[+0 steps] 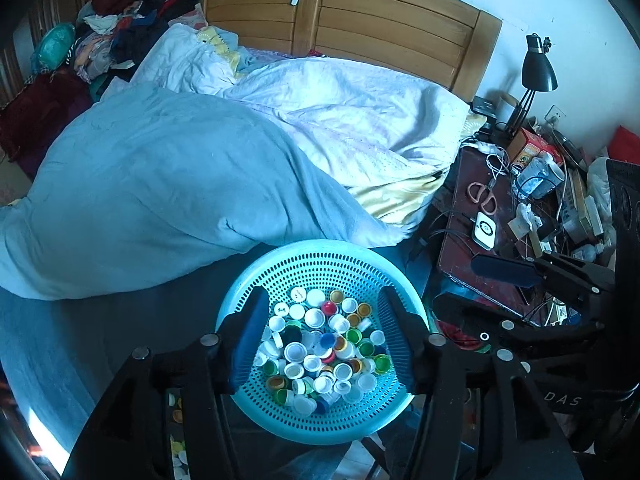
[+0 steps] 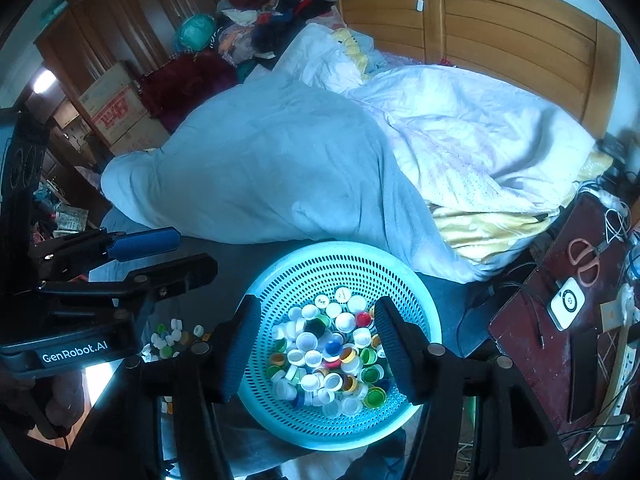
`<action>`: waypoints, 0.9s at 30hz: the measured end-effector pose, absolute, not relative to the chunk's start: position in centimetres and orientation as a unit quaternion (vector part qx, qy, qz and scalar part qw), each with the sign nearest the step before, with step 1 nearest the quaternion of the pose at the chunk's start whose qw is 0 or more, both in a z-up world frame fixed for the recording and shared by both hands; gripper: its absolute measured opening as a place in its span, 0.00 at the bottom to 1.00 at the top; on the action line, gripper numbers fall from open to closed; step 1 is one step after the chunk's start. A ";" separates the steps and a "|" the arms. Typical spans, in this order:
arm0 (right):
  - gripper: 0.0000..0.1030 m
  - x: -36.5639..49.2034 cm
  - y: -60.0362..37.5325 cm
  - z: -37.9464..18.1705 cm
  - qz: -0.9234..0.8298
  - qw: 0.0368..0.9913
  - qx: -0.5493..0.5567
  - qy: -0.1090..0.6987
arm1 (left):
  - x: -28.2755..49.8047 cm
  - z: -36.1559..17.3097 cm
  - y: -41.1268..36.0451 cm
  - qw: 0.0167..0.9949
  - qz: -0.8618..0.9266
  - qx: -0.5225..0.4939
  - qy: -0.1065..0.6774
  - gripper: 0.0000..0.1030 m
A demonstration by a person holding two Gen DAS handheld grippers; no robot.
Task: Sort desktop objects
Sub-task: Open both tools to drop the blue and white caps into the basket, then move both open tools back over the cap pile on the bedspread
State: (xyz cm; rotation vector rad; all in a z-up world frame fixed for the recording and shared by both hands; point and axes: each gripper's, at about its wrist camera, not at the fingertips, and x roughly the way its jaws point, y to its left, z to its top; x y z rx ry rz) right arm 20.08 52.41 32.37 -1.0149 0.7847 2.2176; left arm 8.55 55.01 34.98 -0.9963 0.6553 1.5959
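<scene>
Left wrist view puts the turquoise basket (image 1: 320,424) of mixed bottle caps (image 1: 320,352) at bottom centre, straight ahead of and below the left gripper (image 1: 324,344), whose fingers stand wide apart and empty, framing the pile without touching it. Right wrist view shows the same heap low in the frame between the spread, empty fingers of the right gripper (image 2: 316,350); both tools look about equally near, and a few loose caps (image 2: 172,338) lie at lower left.

Bottle caps (image 1: 324,348) in perforated basket (image 1: 320,256), bed (image 1: 200,168) behind it, cluttered nightstand (image 1: 472,216) to its right, scissors (image 1: 482,194) on nightstand.
</scene>
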 end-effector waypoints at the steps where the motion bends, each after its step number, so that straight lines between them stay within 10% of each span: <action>1: 0.65 19.9 52.4 32.6 0.832 0.283 -0.377 0.292 | 8.4 35.1 54.9 0.543 0.675 -0.418 0.274 0.52; 20: 0.82 5.8 46.8 30.5 0.857 0.119 -0.442 0.236 | -14.2 38.1 29.0 0.262 0.872 -0.409 0.059 0.65; 27: 0.82 -1.7 40.4 28.3 0.853 0.058 -0.473 0.213 | -19.8 29.6 12.1 0.106 0.892 -0.439 0.014 0.67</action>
